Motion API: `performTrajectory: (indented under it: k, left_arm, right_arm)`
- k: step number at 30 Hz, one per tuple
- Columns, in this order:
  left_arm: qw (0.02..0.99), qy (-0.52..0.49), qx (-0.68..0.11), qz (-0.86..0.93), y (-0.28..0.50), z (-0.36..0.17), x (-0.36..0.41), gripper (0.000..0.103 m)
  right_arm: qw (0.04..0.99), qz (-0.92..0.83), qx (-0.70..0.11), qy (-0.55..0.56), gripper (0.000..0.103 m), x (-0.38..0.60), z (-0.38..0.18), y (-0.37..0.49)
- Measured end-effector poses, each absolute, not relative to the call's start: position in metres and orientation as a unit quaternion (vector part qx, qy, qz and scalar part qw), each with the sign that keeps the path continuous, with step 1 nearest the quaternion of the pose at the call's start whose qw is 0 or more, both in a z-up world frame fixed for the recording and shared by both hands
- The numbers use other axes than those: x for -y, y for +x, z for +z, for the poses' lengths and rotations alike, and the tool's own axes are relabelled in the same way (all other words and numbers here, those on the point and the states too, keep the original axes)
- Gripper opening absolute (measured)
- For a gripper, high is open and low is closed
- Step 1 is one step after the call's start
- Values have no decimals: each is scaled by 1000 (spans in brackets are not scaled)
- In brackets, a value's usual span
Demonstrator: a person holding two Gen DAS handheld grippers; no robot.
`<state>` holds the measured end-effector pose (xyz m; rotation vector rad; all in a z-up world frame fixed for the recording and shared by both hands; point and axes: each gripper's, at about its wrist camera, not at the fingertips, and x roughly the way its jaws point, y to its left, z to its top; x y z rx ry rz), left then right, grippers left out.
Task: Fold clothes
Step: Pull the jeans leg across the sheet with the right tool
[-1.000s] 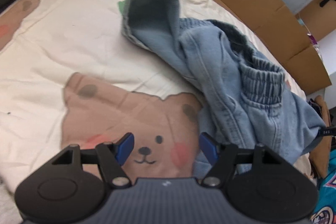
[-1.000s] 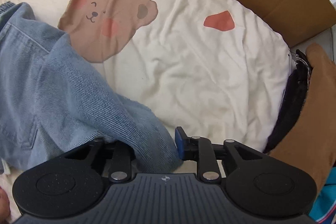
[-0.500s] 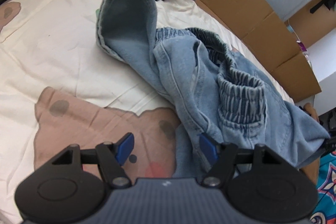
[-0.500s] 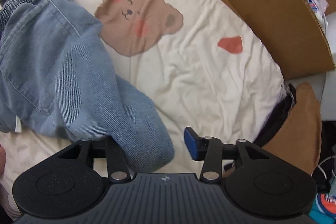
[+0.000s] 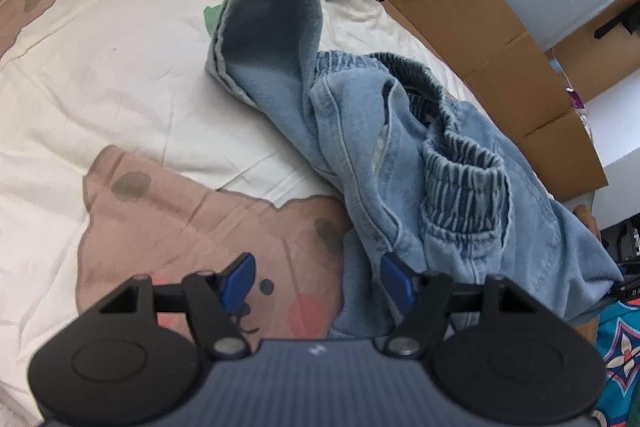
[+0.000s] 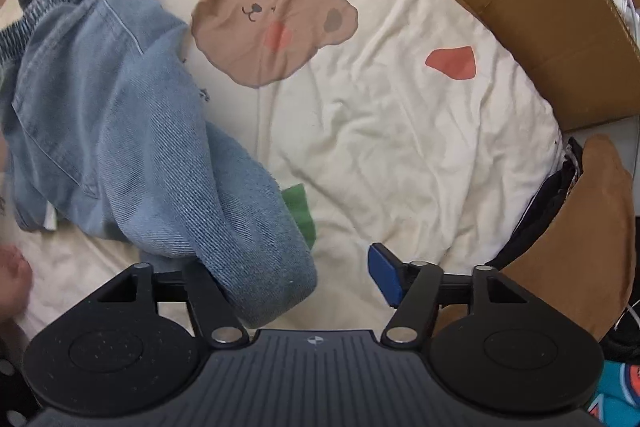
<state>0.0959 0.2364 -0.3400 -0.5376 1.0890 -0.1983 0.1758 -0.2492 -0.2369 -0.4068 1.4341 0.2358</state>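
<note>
Since 1 second ago the right gripper (image 6: 296, 275) has risen, its jaws just opening, a denim fold draped over 1 finger but unclamped. Jeans (image 5: 420, 163) lie crumpled on the bear-print sheet (image 5: 120, 75). Left gripper (image 5: 316, 277) hangs spread and empty beside them. Best practice now: shake free, flatten, then pinch the waistband.
</note>
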Motion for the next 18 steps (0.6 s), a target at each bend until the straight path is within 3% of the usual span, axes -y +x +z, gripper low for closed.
performTrajectory:
  k: [9, 18]
  left_arm:
    - [810, -245, -526, -85, 90, -348, -243, 72]
    - [810, -250, -524, -84, 93, -350, -236, 70]
  right_arm:
    - [712, 111, -652, -237, 74, 257, -270, 153]
    - [742, 132, -620, -218, 74, 227, -243, 161]
